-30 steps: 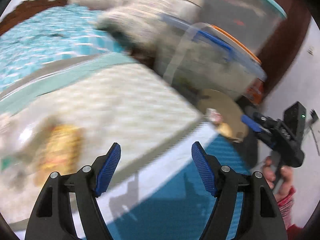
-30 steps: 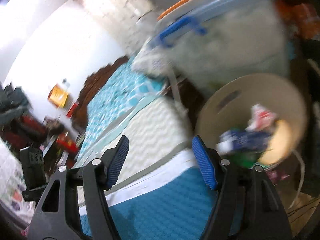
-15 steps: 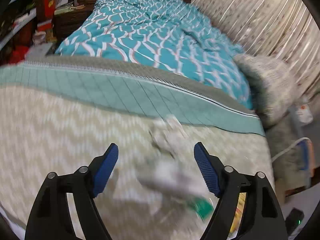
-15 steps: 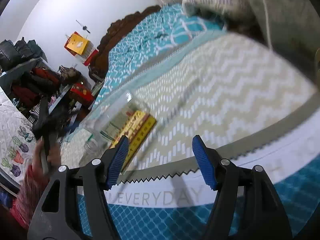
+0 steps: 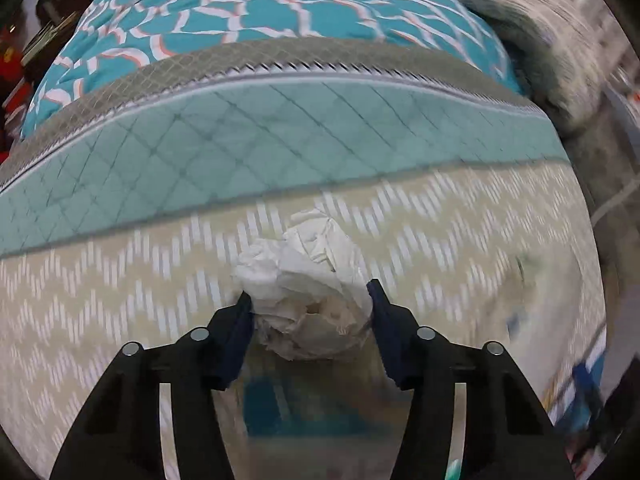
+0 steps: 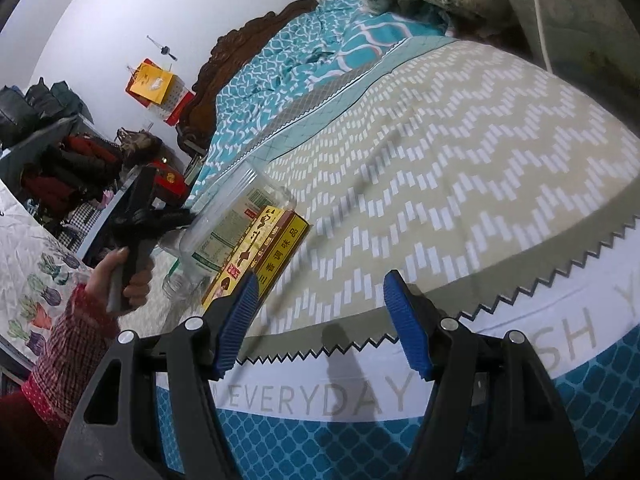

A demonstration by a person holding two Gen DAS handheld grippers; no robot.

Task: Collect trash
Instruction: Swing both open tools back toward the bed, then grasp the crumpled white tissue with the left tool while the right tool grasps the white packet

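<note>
The left gripper (image 5: 310,300) points steeply down at a crumpled white tissue (image 5: 306,280) lying on the chevron mat (image 5: 120,296). Its jaws have just been closing, and the tissue now sits between them, with each dark pad touching a side of the wad, so the gripper is clenched on the tissue. Most of the wad bulges toward 12 o'clock beyond the fingertips. Past the mat at 12 o'clock runs a quilted teal band (image 5: 240,144), then the patterned teal bedspread (image 5: 280,4). A grey knitted bundle (image 5: 552,44) lies at 2 o'clock.

The right gripper (image 6: 316,292) hangs released above the mat (image 6: 460,168), its 2 blue pads well apart with nothing between them. At 10 o'clock from it a yellow box (image 6: 260,256) with red and black print lies on the mat, and a clear plastic container (image 6: 228,220) rests against the box's far side. A small glass jar (image 6: 176,288) stands just beside the box at 9 o'clock. Farther toward 9 o'clock the person's left hand (image 6: 124,276), in a red checked sleeve (image 6: 68,344), grips the handle of the left gripper (image 6: 176,220); the tissue itself is hidden in this view. A wooden headboard (image 6: 240,48) rises at 11 o'clock behind the bedspread (image 6: 280,68).
</note>
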